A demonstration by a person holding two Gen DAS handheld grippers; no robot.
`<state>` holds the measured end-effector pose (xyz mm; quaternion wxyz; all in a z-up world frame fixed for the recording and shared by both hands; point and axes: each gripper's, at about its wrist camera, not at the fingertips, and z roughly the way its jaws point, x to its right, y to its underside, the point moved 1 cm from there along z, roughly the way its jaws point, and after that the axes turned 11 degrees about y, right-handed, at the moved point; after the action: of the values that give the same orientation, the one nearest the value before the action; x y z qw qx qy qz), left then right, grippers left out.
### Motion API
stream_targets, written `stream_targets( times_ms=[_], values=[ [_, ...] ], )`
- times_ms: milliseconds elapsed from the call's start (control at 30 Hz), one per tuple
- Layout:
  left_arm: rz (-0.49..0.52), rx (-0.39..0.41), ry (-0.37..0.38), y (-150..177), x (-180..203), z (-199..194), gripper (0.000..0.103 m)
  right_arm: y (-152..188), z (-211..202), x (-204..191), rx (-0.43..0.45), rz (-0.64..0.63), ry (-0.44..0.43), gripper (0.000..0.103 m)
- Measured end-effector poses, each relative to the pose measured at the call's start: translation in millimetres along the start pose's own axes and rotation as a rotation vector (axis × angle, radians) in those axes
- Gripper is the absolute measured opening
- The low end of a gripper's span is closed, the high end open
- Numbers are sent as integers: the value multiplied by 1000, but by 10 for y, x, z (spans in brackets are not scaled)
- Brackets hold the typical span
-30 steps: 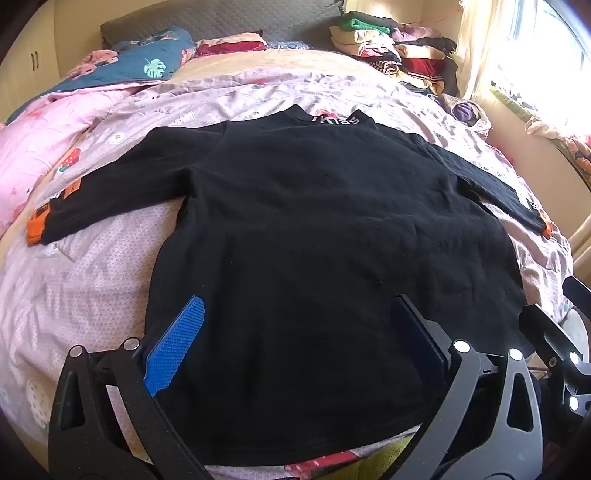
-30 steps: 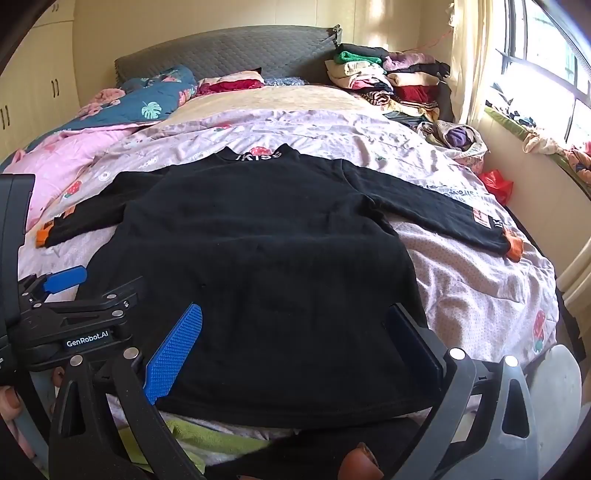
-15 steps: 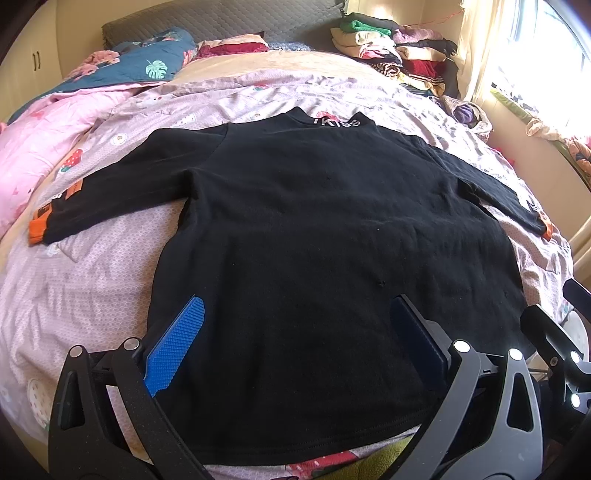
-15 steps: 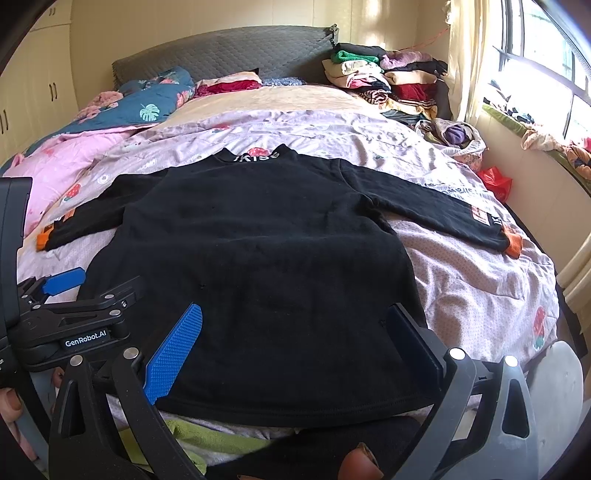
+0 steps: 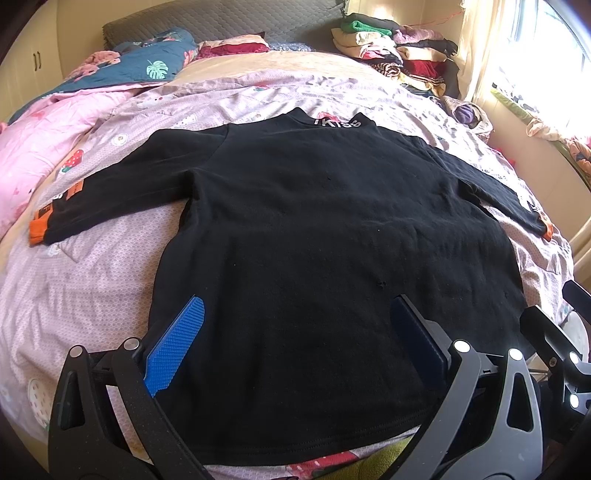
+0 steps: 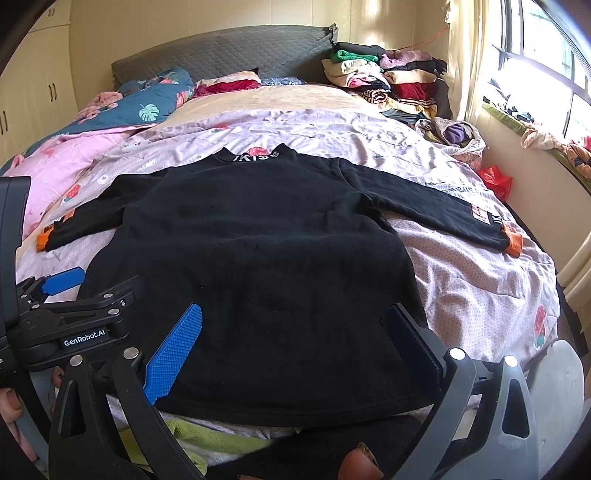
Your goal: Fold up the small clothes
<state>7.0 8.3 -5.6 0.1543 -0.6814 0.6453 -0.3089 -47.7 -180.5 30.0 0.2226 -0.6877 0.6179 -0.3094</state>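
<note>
Far left of the bed [image 5: 92,280]: pink quilt [image 5: 26,162], with a dark blue leaf-print blanket [image 5: 140,70] behind it near the grey headboard [image 5: 221,18]. Left sleeve [image 5: 110,199] of the black long-sleeve top [image 5: 314,240] stretched out sideways, orange cuff [image 5: 37,230] at its end, lying on the pink dotted sheet. Left gripper [image 5: 295,328] low over the hem, fingers [image 5: 173,350] spread wide, nothing between them, blue ribbed pad facing in; not clear whether the tips touch the cloth. Top lies flat, face down or back up cannot tell, collar with white lettering [image 5: 338,122] pointing at the headboard, hem toward the cameras, body smooth with slight wrinkles. In the right wrist view the left gripper body [image 6: 70,321] sits at the left edge, beside the top's lower left corner. Right gripper [image 6: 291,328] also low over the hem, fingers [image 6: 173,354] wide apart, empty. A green cloth [image 6: 192,439] pokes out under the hem. Right sleeve [image 6: 436,210] laid out sideways, orange cuff [image 6: 513,243] near the bed's right edge. Stack of folded clothes [image 6: 388,81] at back right by the headboard, window [image 6: 535,55] on the right wall, red bag [image 6: 495,181] on the floor beside the bed.
</note>
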Motion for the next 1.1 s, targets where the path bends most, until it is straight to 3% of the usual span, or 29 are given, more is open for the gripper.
stream_targets(
  times_ms=[867,1100],
  values=[
    [3,8,-5,-34,44,-40,95,-20,49,9,-8,-1,4,99],
    [-1,2,-16,-187,45,43,95,-134,144,36,-17,7,5,99]
  ],
)
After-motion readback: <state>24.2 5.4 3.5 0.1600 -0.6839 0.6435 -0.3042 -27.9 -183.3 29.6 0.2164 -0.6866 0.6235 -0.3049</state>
